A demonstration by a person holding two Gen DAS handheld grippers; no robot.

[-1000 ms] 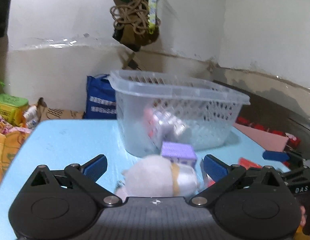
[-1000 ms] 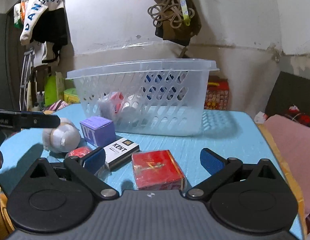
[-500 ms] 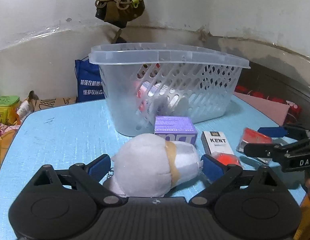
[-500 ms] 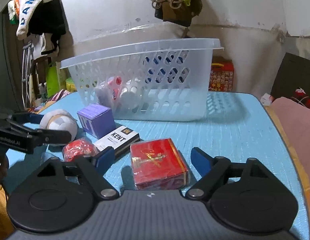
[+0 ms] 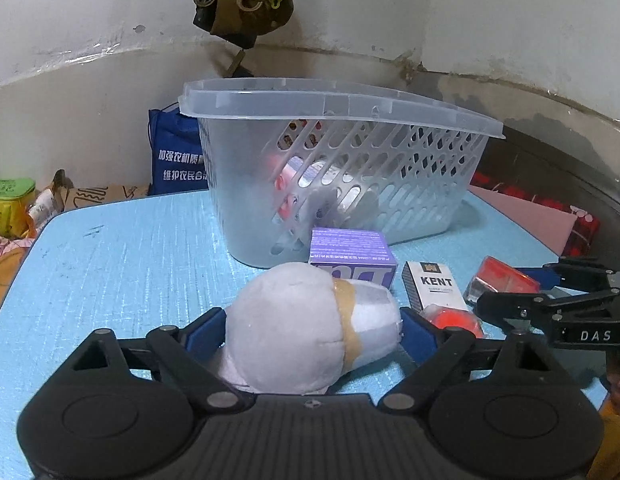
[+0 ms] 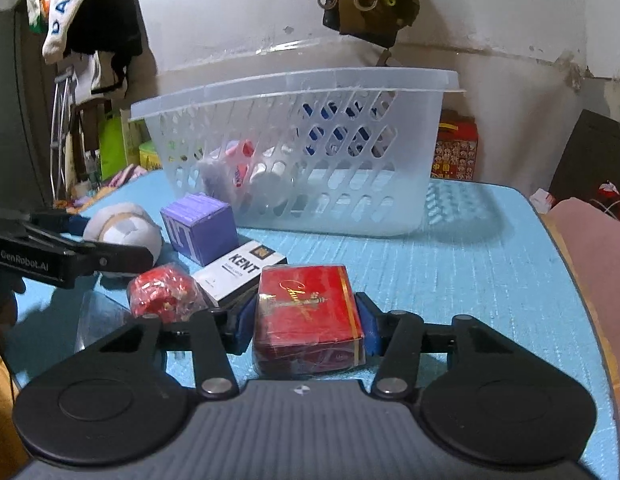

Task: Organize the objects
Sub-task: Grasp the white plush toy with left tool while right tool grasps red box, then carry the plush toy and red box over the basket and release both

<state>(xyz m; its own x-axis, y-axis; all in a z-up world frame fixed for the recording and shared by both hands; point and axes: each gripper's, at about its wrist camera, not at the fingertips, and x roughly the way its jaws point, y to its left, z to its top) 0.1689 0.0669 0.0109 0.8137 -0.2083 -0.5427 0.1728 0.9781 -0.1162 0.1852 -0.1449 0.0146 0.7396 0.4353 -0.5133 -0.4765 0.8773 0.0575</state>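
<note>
Grippers closing: left (image 5: 310,330) round plush toy (image 5: 306,328), right (image 6: 306,322) pinching red box (image 6: 308,312) (both pads touching).

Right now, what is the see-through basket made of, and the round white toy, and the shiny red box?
The basket looks like clear, slightly frosted hard plastic: you can see things through its slotted walls. The white toy looks like soft plush fabric, fuzzy with stitched seams. The red box is probably card wrapped in glossy clear film, since it shines and crinkles at the edges.
</note>
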